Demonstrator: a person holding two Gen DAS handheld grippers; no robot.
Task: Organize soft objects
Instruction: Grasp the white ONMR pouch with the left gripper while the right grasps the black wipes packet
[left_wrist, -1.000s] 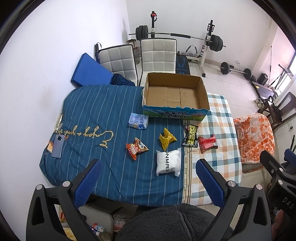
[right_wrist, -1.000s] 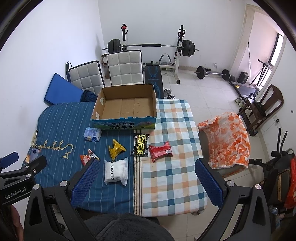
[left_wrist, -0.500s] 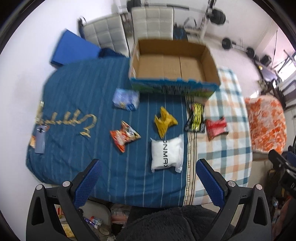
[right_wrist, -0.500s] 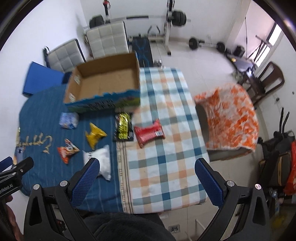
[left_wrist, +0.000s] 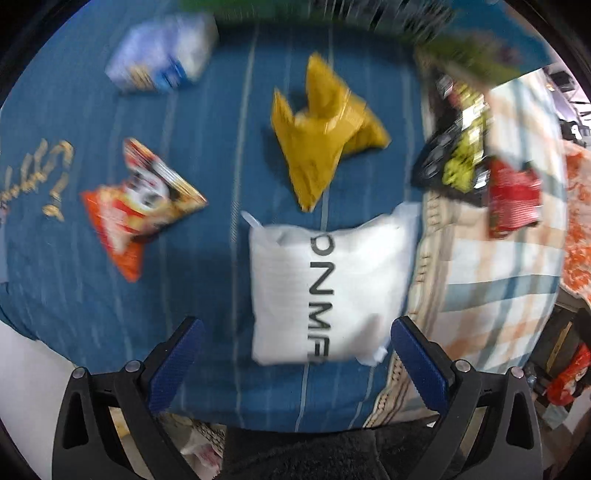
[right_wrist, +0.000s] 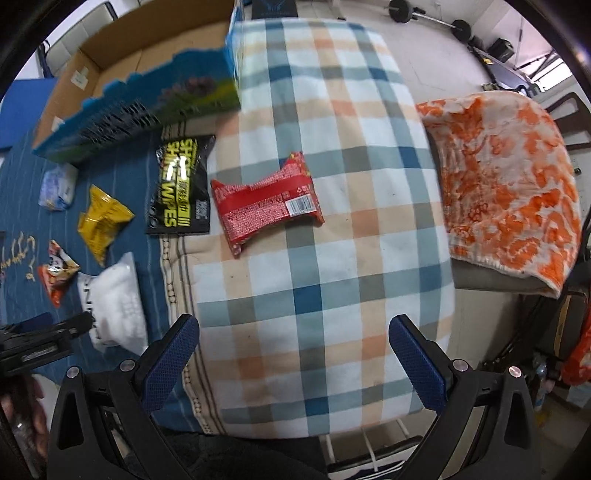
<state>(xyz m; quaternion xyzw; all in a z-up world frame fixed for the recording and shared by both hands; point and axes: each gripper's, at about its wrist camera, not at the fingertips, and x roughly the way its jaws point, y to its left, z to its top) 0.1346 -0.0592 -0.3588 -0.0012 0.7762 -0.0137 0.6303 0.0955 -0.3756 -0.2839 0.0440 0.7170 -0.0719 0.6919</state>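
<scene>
1. The white packet (left_wrist: 325, 288) lies flat on the blue striped cloth (left_wrist: 207, 155), just ahead of the left gripper (left_wrist: 293, 350), roughly centred between its two blue pads and not touched by either.
2. The left gripper's jaws stand wide apart and hold nothing.
3. Black letters along the packet read "ONMF", the rest hidden at its near edge.
4. Beyond it lie a yellow bag (left_wrist: 325, 129), an orange snack bag (left_wrist: 136, 206) and a pale blue pack (left_wrist: 162, 55), all blurred.
5. The right gripper (right_wrist: 293, 350) hangs above the checked cloth (right_wrist: 332, 277), fully spread and empty.
6. Ahead of it lie a red packet (right_wrist: 266, 199) and, just beside that, a black pouch (right_wrist: 183, 186) marked "SHOE SHINE WIPES".
7. The cardboard box (right_wrist: 122, 85) sits behind the pouch.
</scene>
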